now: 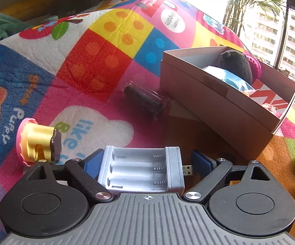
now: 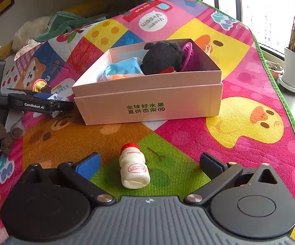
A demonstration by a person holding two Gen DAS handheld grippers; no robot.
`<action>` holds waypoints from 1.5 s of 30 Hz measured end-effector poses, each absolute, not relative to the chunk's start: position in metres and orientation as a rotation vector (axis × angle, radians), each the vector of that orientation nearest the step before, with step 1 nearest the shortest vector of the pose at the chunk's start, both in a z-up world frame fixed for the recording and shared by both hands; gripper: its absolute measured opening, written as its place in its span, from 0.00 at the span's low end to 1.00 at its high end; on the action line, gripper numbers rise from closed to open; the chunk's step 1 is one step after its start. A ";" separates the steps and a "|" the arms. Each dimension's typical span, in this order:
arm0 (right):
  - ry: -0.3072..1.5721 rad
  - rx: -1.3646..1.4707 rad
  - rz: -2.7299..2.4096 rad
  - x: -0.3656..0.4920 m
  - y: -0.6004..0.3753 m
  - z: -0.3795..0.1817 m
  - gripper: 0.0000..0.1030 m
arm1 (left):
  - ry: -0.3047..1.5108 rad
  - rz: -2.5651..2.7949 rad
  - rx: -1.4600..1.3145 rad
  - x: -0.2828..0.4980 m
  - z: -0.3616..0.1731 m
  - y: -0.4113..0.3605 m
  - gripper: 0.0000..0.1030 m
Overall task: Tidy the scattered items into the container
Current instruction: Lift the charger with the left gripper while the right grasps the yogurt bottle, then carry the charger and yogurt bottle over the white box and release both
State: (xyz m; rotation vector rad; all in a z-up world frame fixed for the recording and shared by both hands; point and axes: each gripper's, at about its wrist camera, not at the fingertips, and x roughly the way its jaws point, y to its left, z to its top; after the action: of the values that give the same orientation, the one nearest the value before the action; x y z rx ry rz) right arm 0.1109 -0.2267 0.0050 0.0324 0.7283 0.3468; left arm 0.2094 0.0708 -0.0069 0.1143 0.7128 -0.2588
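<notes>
A: Charger (image 1: 141, 168) first. The white battery charger, with three empty bays and a USB plug on its right side, lies on the play mat (image 1: 98, 65) between the fingers of the left gripper (image 1: 149, 163). The jaws stand wide; the left pad looks at or near the casing, the right pad clear of it beside the plug. Step in hand, as I judge it: closing on the charger.

B: And then?

A: Lift and carry it up and right over the near wall of the pink cardboard box (image 1: 219, 100), which already holds a black plush toy (image 1: 239, 65). Keep clear of the wrapped dark stick (image 1: 145, 100) and the toy cupcake (image 1: 38, 141).

B: The right side?

A: The right gripper (image 2: 150, 164) is spread wide around a small probiotic bottle (image 2: 134, 169), touching nothing. Open mat lies between it and the box.
</notes>
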 end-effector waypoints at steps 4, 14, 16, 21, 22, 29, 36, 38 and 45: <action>0.717 0.045 0.366 0.107 -0.230 0.008 1.00 | 0.720 -0.272 0.096 0.184 -0.005 0.061 0.91; 0.678 -0.100 0.449 0.071 -0.225 0.019 0.64 | 0.758 -0.235 0.067 0.070 0.000 0.016 0.92; 0.678 -0.112 0.442 0.079 -0.220 0.023 0.52 | 0.754 -0.243 0.052 0.056 -0.001 0.009 0.91; 0.693 -0.194 0.463 0.098 -0.198 0.024 0.43 | 0.751 -0.254 0.070 0.040 -0.002 -0.001 0.93; 0.701 -0.215 0.458 0.099 -0.194 0.023 0.34 | 0.756 -0.256 0.071 0.039 -0.001 0.000 0.94; 0.697 -0.216 0.445 0.080 -0.200 0.033 0.24 | 0.762 -0.243 0.102 0.036 -0.004 -0.002 0.97; 0.654 -0.177 0.451 0.047 -0.225 0.061 0.24 | 0.746 -0.282 0.144 0.031 -0.005 -0.011 0.94; 0.635 -0.166 0.445 0.040 -0.234 0.069 0.24 | 0.752 -0.297 0.147 0.029 -0.002 -0.013 0.92; 0.546 -0.138 0.407 0.023 -0.256 0.099 0.24 | 0.673 -0.337 0.229 0.025 0.027 -0.029 0.92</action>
State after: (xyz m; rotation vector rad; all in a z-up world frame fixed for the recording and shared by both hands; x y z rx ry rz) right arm 0.0227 -0.2562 0.0989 -0.1376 0.5458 0.4072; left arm 0.0245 -0.0293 0.0273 0.2288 0.6727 -0.3374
